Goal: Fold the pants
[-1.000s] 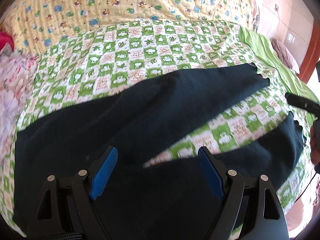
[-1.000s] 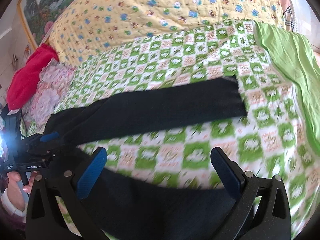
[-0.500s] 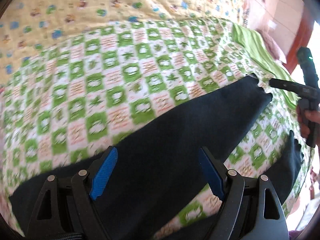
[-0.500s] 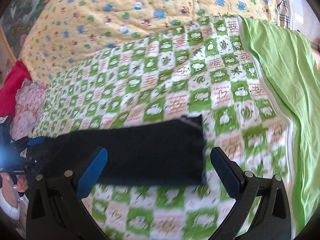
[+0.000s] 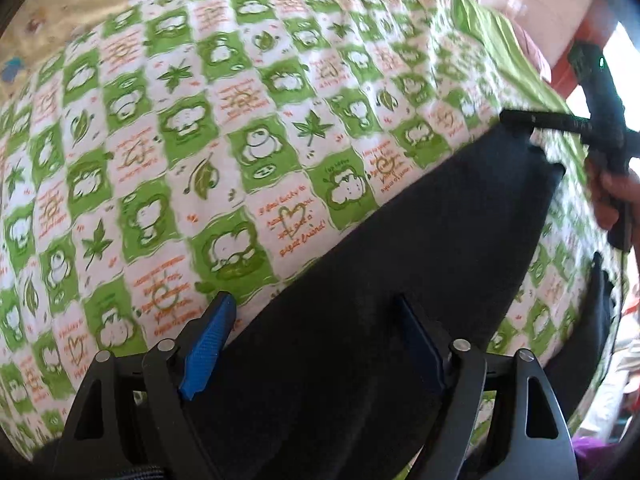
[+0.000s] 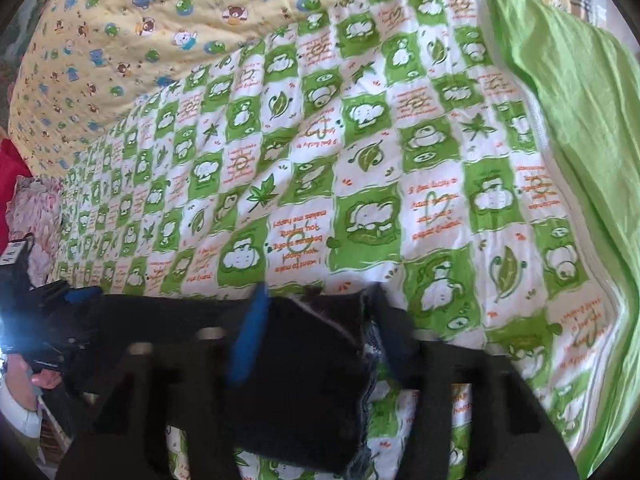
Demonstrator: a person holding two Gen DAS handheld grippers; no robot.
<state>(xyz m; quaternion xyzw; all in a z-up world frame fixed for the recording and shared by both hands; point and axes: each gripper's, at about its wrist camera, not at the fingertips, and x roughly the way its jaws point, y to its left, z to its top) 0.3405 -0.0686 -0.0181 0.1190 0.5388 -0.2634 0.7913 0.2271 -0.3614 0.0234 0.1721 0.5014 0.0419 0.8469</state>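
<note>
Dark navy pants (image 5: 400,264) lie spread on a bed covered by a green-and-white checked quilt (image 5: 248,128), and every place here is given from those pants. In the left wrist view the left gripper (image 5: 316,332) stands over the upper part of the far leg, its blue pads wide apart and closing, with dark cloth between them but not pressed. At the far end of that leg, at its hem, the right gripper (image 5: 516,120) reaches in, carried by the person's right hand (image 5: 612,196); a second dark leg end shows nearer the bed's edge. In the right wrist view the right gripper (image 6: 316,304) is closing on the hem, the leg's end bunched between its pads, which are blurred, so a firm clamp cannot be told. Beyond the pants the checked quilt runs to a yellow quilt with bears (image 6: 160,28), and a plain green sheet (image 6: 568,100) lies past the hem.
</note>
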